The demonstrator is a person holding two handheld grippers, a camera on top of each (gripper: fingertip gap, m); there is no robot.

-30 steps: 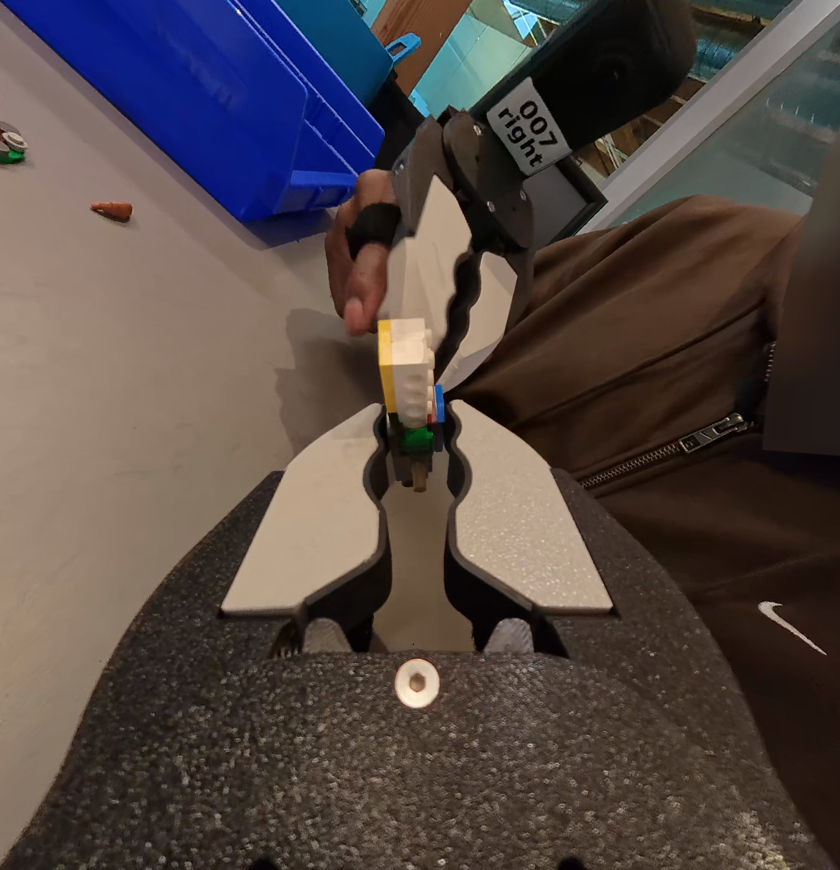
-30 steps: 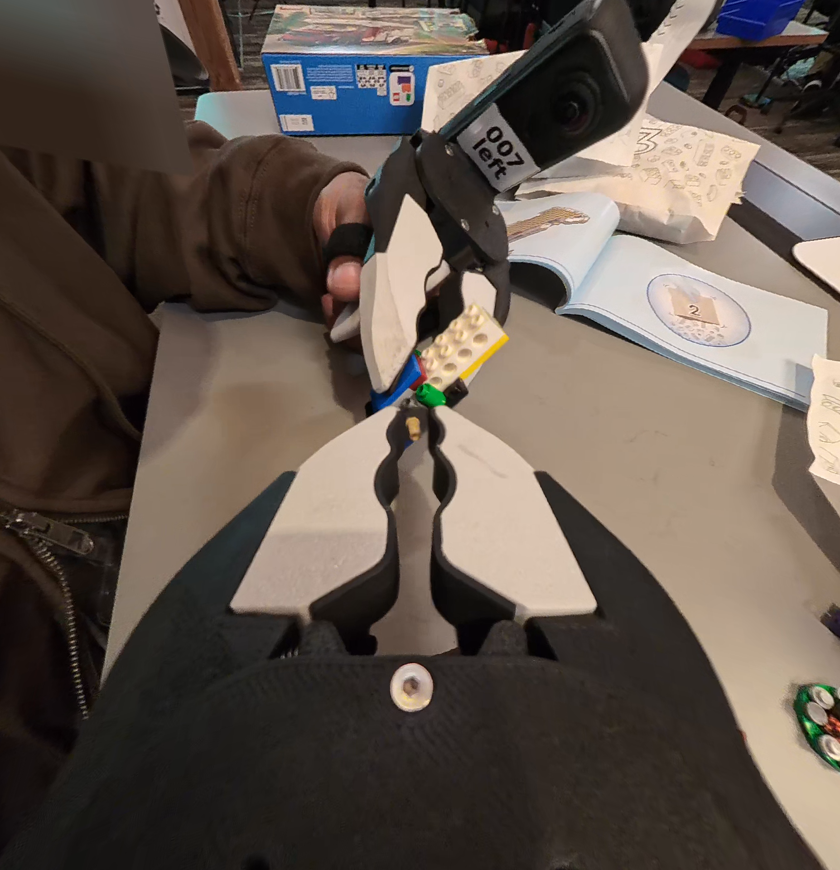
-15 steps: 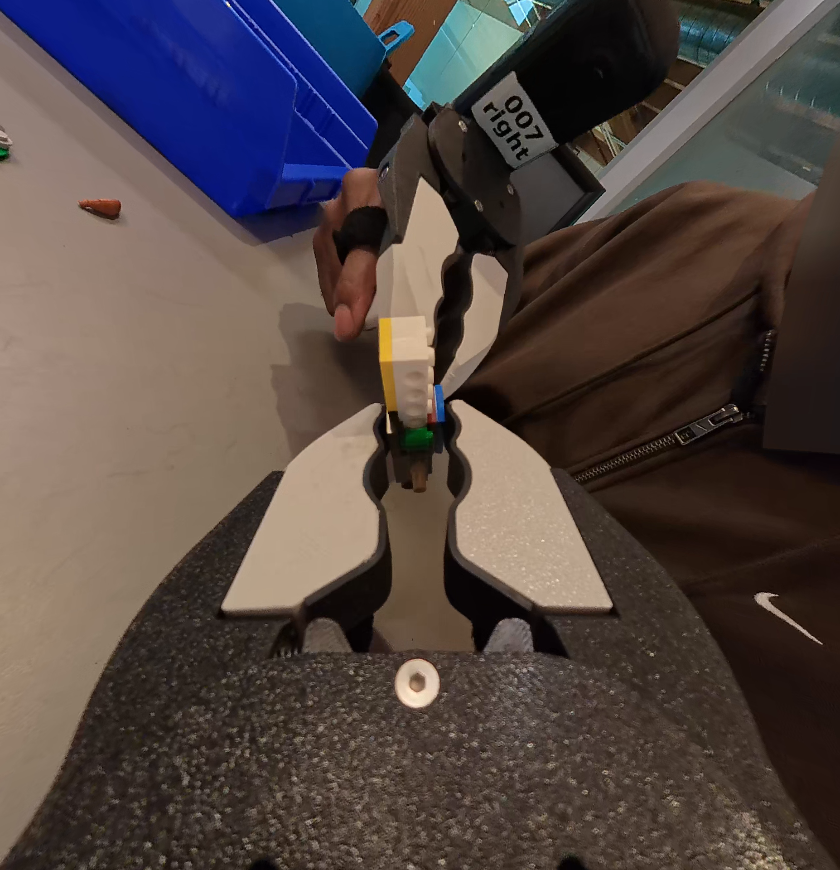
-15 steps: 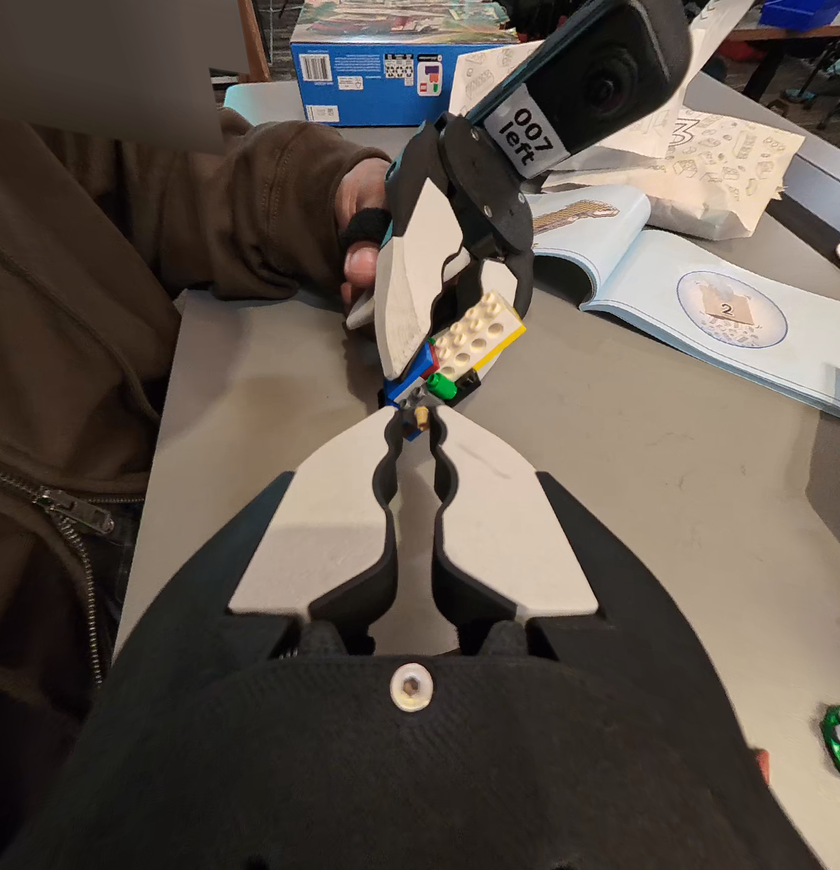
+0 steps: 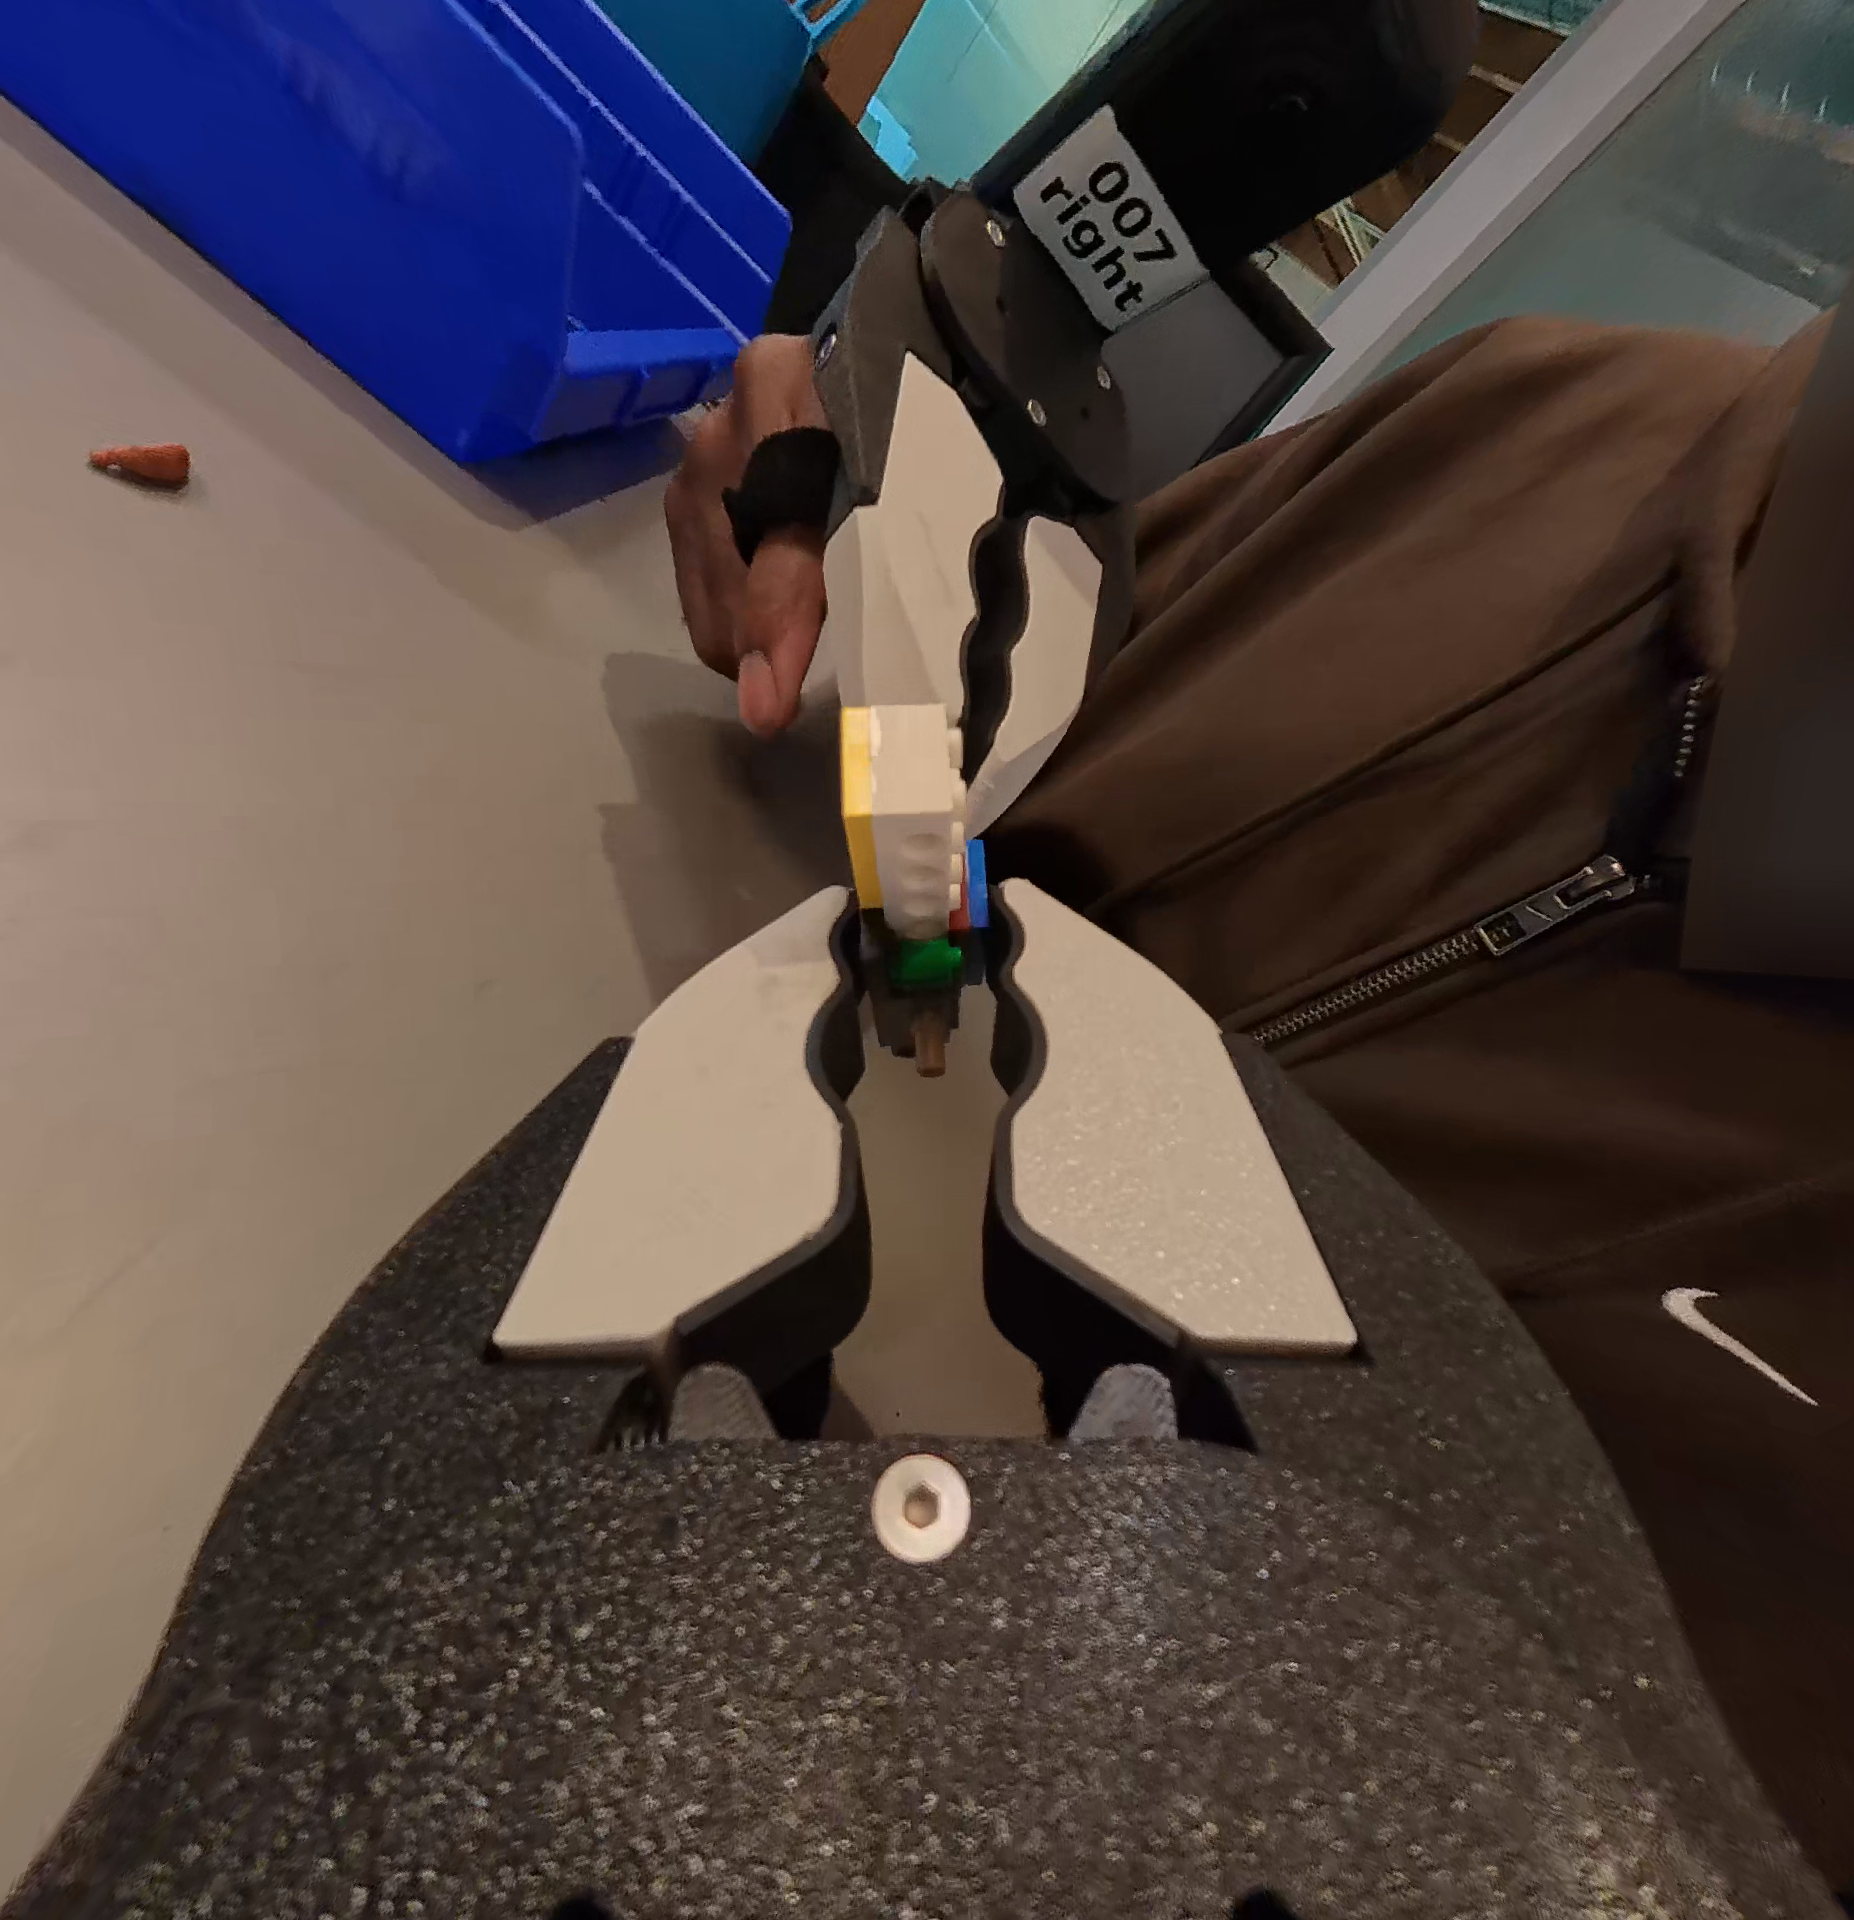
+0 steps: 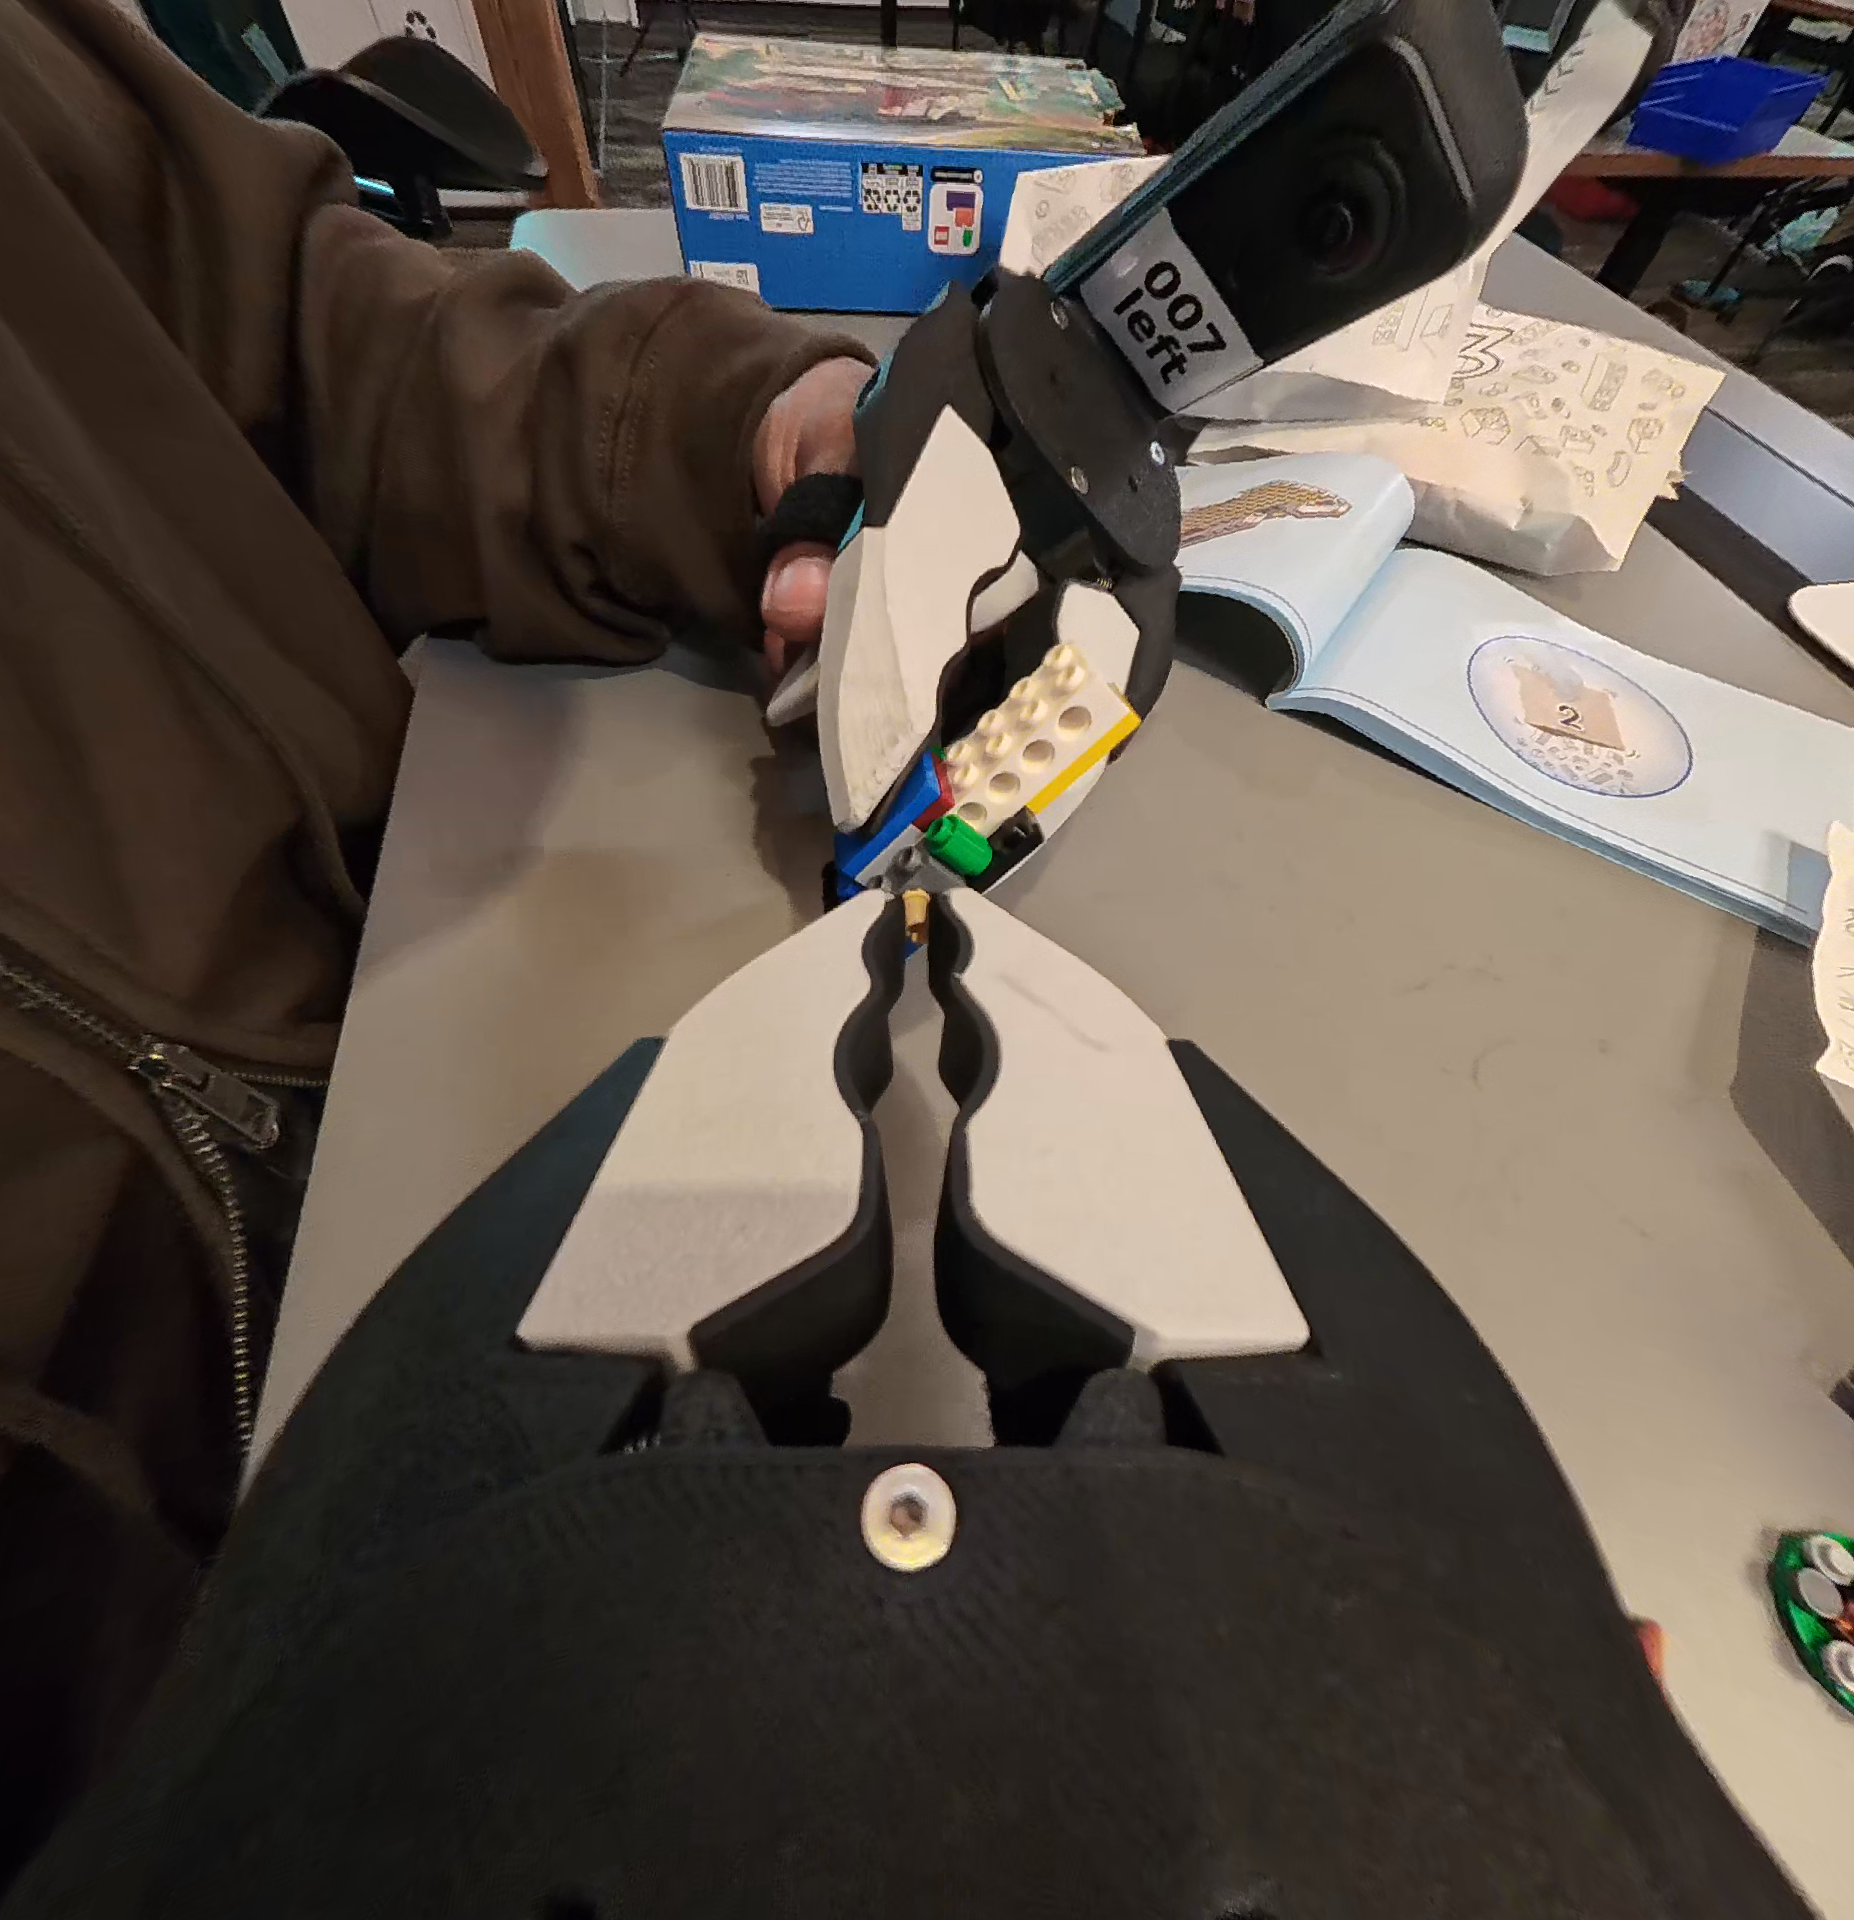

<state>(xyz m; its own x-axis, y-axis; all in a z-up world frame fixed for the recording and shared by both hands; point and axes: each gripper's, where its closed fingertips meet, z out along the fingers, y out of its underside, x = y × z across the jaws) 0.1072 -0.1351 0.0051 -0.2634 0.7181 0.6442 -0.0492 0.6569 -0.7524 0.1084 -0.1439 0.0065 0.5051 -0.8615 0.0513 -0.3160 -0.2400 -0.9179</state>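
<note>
Bricks clipped into a small block (image 5: 907, 831) — white and yellow on top, blue and red at one side, a green stud and a dark piece below — sit clamped in the jaws of the left gripper (image 5: 928, 914), held up off the table (image 5: 279, 831). The right gripper (image 6: 907, 920) meets it tip to tip, its jaws nearly closed and pinching a small tan peg (image 6: 915, 914) that touches the block's grey underside. With a peg this small, the sound way is to keep it square to its hole, hold the block firm, and push straight along the peg rather than sideways. The grey table carries an open booklet (image 6: 1525, 707), printed paper bags (image 6: 1525, 416), a blue box (image 6: 850, 208), a green round brick piece (image 6: 1827, 1631), a loose orange cone (image 5: 144, 459) and a blue bin (image 5: 383, 208); other tables stand behind.
</note>
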